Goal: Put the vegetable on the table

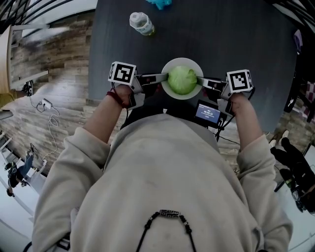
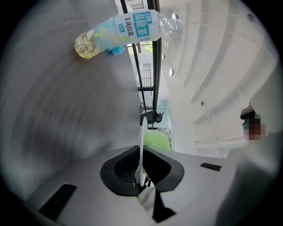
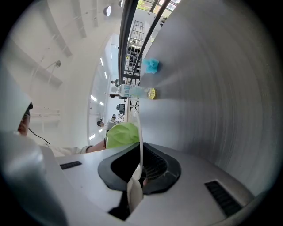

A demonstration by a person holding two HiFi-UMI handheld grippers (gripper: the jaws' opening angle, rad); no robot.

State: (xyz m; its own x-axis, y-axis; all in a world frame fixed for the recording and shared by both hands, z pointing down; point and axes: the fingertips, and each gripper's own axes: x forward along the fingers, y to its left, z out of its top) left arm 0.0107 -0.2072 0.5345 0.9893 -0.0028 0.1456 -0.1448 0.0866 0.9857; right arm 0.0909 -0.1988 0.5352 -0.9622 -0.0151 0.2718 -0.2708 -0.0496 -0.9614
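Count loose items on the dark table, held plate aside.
2. A plastic bottle stands upright toward the far left of the table; a teal thing sits at the far edge, partly cut off by the frame. More may be hidden beyond it.

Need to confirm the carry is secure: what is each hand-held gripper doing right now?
Left hand-held gripper: closed on the round white plate's rim.
Right hand-held gripper: closed on the same plate's opposite rim.
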